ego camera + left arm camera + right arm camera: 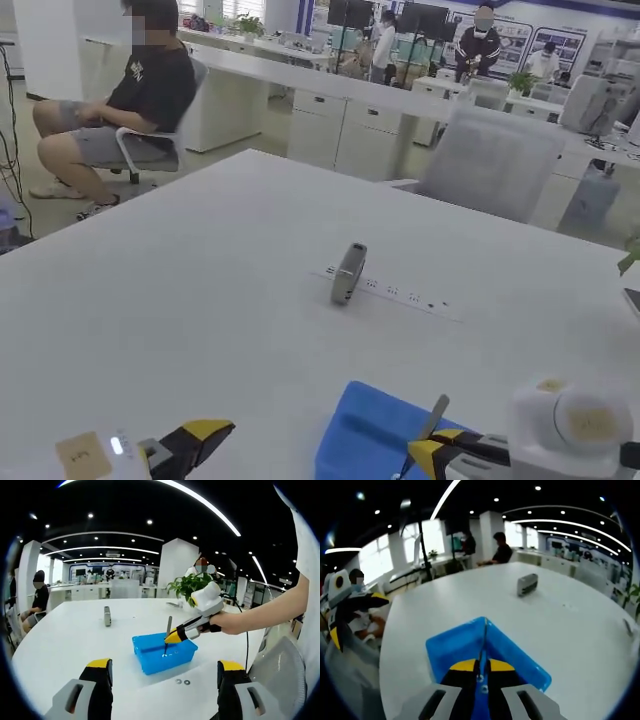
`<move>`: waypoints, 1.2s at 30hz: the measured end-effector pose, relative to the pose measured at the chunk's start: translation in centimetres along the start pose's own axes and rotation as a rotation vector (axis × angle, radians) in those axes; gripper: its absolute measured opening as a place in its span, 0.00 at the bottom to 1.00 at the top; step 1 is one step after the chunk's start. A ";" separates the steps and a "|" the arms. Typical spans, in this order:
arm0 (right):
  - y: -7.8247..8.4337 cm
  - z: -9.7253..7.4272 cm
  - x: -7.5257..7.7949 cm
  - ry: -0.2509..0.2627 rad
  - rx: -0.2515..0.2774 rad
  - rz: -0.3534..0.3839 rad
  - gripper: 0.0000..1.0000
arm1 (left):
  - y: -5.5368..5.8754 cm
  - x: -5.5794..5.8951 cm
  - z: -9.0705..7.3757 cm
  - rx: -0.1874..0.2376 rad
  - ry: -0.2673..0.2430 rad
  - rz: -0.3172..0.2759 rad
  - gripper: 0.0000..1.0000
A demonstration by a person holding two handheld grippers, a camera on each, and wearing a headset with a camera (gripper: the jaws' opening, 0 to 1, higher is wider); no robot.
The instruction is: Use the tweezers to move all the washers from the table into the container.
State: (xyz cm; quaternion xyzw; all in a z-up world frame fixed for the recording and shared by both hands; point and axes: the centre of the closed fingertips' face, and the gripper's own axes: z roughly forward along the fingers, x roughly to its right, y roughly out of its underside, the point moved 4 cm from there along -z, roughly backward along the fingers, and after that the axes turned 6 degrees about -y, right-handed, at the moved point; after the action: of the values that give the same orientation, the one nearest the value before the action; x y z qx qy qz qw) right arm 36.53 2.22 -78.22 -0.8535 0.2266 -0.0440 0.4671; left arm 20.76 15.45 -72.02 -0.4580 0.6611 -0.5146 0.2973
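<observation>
A blue container (365,440) sits at the near edge of the white table (200,300). My right gripper (428,452) is shut on metal tweezers (433,418), whose tips point down into the blue container (447,647). In the left gripper view the tweezers (168,632) dip inside the container (150,660), held by the right gripper (176,636). Two washers (182,682) lie on the table just in front of the container. My left gripper (165,672) is open and holds nothing, low at the left of the container (195,438). Whether the tweezer tips hold a washer is too small to tell.
A grey device (348,272) stands by a flush power strip (400,293) mid-table. A grey chair (490,160) sits at the far edge. A person sits on a chair (140,90) at the far left. A potted plant (192,585) stands beyond the container.
</observation>
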 end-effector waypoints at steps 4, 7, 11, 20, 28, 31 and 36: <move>-0.2 -0.4 -0.2 -0.003 0.014 0.005 0.04 | 0.0 0.0 0.0 0.000 0.000 0.002 0.88; -0.6 -1.0 -0.7 -0.005 0.029 -0.005 0.04 | 0.0 0.0 0.0 0.001 0.000 0.002 0.88; -1.4 -2.0 -1.4 -0.006 0.059 -0.013 0.04 | 0.0 0.0 0.0 0.000 0.003 0.004 0.87; -2.2 -4.2 -3.7 -0.029 0.113 -0.021 0.04 | 0.1 0.1 0.0 -0.006 0.008 0.007 0.87; -1.3 -4.7 -5.7 -0.073 0.116 0.003 0.04 | 0.1 0.1 0.0 -0.008 0.014 0.000 0.87; -0.6 -4.5 -6.3 -0.085 0.103 0.016 0.04 | 0.1 0.1 0.1 -0.009 0.015 0.000 0.87; 0.8 -4.1 -7.0 -0.104 0.081 0.039 0.04 | 0.2 0.1 0.1 -0.010 0.016 -0.002 0.87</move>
State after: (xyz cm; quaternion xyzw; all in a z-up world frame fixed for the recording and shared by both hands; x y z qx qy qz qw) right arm 28.85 1.69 -75.62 -0.8304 0.2166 0.0007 0.5133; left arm 20.71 15.30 -72.19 -0.4560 0.6654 -0.5153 0.2895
